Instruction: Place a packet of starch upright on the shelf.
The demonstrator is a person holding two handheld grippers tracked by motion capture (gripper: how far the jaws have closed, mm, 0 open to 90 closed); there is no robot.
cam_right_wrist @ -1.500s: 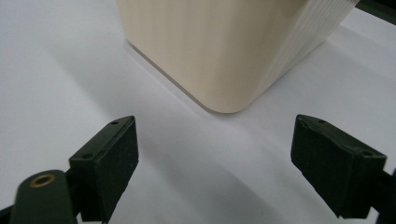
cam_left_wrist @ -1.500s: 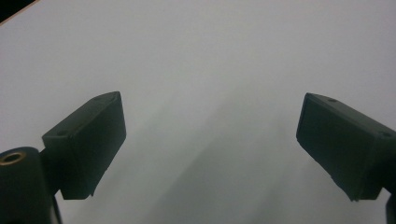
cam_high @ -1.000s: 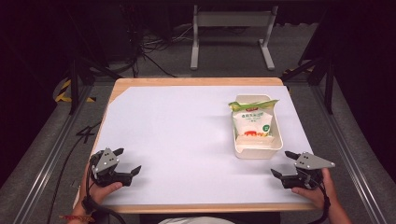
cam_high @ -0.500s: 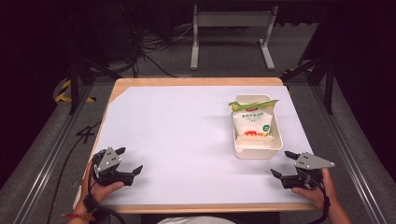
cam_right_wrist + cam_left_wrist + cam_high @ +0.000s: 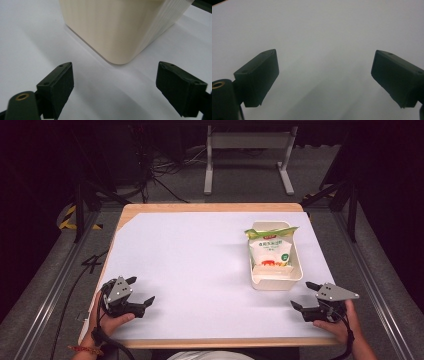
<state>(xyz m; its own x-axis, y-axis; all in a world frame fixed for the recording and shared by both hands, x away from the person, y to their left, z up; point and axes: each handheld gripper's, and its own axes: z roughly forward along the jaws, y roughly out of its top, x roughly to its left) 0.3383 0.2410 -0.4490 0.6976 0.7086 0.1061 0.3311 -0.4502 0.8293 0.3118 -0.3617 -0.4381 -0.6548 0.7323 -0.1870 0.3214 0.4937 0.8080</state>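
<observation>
A: Where's the pouch rn?

B: Snack bag (image 5: 270, 251) lies in the cream bin (image 5: 297, 276), right side of the tabletop (image 5: 200, 270), w/ its green top end poking over the far rim. My right gripper (image 5: 305, 296) sits just beside the bin's near corner, jaws spread, nothing between them. Left gripper (image 5: 140, 291) is well apart at the near-left edge, jaws spread too, over bare white.

A: How will it handle?

B: My guess: light, soft film, prob crinkly and a bit slick, contents could crush. I'd pinch the sealed green end, since it sticks up and is flat. The bin looks like stiff plastic w/ ribbed walls and rounded corners; I'd grab a rim if I need to move it.

A: Any brand readable?

B: Green banner w/ white characters, small green badge, red-orange picture low down. Too small to read, so no brand from me.
</observation>
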